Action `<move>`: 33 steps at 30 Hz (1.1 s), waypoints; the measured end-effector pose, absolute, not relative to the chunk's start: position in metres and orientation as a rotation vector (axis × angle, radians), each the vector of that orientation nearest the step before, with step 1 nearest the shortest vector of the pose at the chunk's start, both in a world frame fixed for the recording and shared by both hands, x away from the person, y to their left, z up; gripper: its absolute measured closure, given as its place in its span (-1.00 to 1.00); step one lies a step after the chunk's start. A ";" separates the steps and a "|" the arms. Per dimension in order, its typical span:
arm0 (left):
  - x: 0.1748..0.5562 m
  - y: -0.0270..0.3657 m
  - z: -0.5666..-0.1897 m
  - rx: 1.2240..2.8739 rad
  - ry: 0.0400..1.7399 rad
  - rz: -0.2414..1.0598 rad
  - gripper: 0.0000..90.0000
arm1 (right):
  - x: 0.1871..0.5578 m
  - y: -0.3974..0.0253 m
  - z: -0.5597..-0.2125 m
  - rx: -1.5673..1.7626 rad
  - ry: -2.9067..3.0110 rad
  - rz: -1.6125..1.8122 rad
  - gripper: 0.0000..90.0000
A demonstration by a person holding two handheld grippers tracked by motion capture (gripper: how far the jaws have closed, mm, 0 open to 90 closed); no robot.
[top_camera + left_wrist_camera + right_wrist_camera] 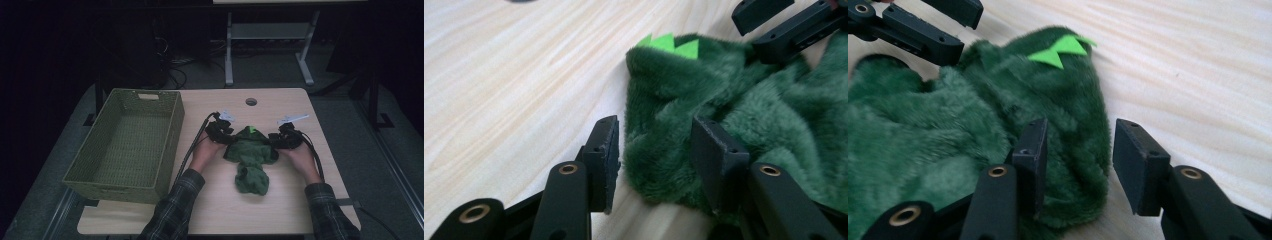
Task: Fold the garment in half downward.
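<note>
A dark green plush garment (251, 159) with bright green felt spikes (670, 44) lies crumpled on the wooden table (290, 205). My left gripper (226, 136) is at its left edge. In the left gripper view that gripper (656, 136) is open, its jaws straddling a fold of the plush edge. My right gripper (276, 141) is at the garment's right edge. It also stands open (1080, 131), with one jaw resting on the plush and the other over bare wood. Each gripper view shows the other gripper farther off across the garment.
A large green woven basket (169, 145) stands on the table's left side, with nothing visible inside. A round cable hole (251, 101) sits near the table's far edge. Cables (192, 145) trail back from both grippers along the forearms.
</note>
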State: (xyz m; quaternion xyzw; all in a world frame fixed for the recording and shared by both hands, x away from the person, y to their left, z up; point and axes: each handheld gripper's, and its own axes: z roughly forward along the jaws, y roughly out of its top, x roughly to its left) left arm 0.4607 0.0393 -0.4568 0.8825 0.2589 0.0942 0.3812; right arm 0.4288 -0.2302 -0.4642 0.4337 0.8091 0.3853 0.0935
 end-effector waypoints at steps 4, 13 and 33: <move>0.462 0.037 -0.462 2.281 0.646 0.235 0.19 | 0.430 -0.227 -0.469 1.263 2.423 1.103 0.24; 0.468 0.035 -0.468 2.309 0.664 0.236 0.57 | 0.430 -0.218 -0.472 1.236 2.403 1.035 0.68; 0.475 0.036 -0.410 2.181 0.675 0.320 0.94 | 0.437 -0.230 -0.424 1.248 2.268 1.188 0.95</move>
